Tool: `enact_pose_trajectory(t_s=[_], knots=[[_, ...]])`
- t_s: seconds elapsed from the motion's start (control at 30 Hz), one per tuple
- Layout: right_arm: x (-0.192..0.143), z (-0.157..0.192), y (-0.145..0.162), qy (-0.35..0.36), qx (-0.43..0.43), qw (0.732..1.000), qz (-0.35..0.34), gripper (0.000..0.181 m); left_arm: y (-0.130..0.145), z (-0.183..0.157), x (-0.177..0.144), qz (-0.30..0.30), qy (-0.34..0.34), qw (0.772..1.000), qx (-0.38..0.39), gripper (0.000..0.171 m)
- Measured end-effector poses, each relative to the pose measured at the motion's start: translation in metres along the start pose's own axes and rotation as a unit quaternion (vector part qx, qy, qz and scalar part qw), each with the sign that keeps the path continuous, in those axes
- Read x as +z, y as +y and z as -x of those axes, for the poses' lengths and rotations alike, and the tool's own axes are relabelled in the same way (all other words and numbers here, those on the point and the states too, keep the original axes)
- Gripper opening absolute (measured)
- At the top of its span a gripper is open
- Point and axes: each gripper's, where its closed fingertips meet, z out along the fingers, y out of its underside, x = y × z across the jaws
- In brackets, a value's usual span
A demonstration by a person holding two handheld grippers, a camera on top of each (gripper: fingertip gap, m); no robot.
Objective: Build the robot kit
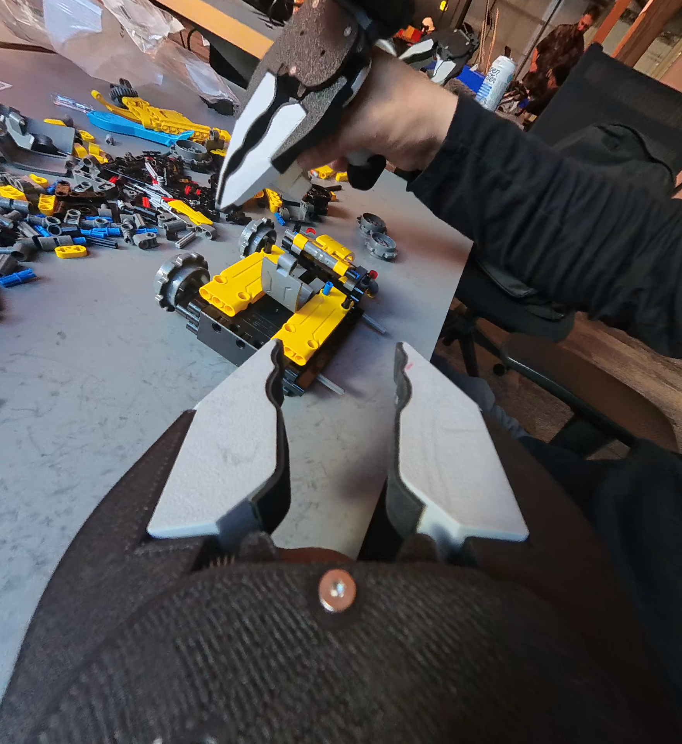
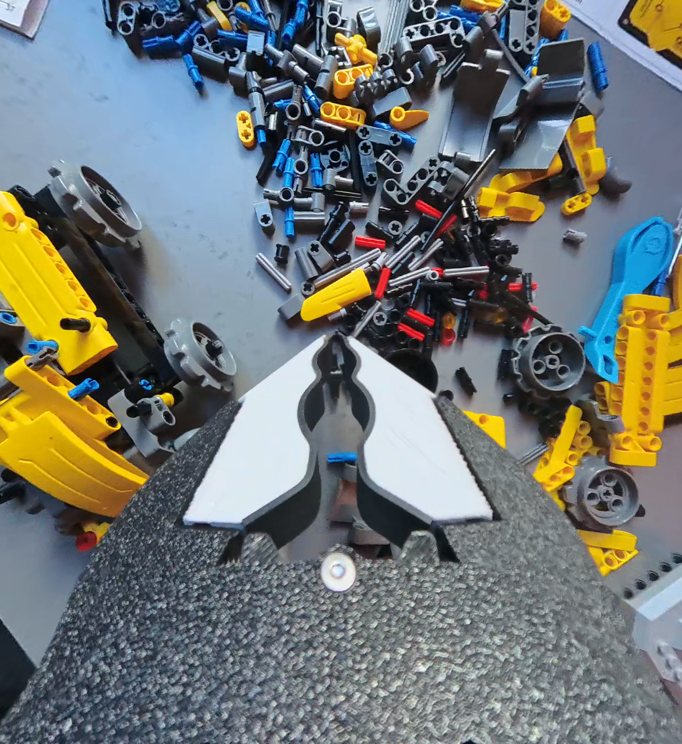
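My left gripper (image 1: 339, 349) is open and empty, low over the grey table (image 1: 69, 402). It sits just short of a partly built yellow and black vehicle (image 1: 250, 282) with grey wheel hubs. My right gripper (image 2: 337, 339), held by a hand in a black sleeve (image 1: 552, 209), is shut, with a small black piece (image 2: 336, 372) between its fingers. Its tip (image 1: 226, 205) is down at the near edge of a pile of loose black, red, grey, blue and yellow pieces (image 2: 371, 161). A pointed yellow piece (image 2: 335, 296) lies just beyond the tip. The vehicle (image 2: 41, 282) is to its left.
A blue flat tool (image 2: 633, 273) and a yellow sub-assembly (image 2: 645, 362) lie to the right, and a grey wheel hub (image 2: 548, 362) is nearby. An instruction booklet (image 2: 653, 40) is at the far right. Plastic bags (image 1: 109, 36) lie at the back. The table edge (image 1: 448, 290) runs on the right, with a chair beyond it. My right fingertips sit around 20 cm from my left ones. The grey wheel hub (image 2: 548, 362) lies some 11 cm from my right tips, 30 cm from my left tips. The left camera catches it too, in the left wrist view (image 1: 191, 152).
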Motion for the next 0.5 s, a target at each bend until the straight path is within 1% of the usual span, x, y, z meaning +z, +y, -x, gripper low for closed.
enact_pose_trajectory(t_s=[0.27,0.5], knots=[[0.011,-0.004,0.001,0.007,0.007,1.0,0.007,0.009,0.0,0.001,0.0,0.0,-0.001,1.0,-0.002,0.051],[0.012,-0.005,0.004,0.01,0.004,1.0,0.011,0.006,0.0,0.001,0.0,0.0,0.0,1.0,-0.003,0.051]])
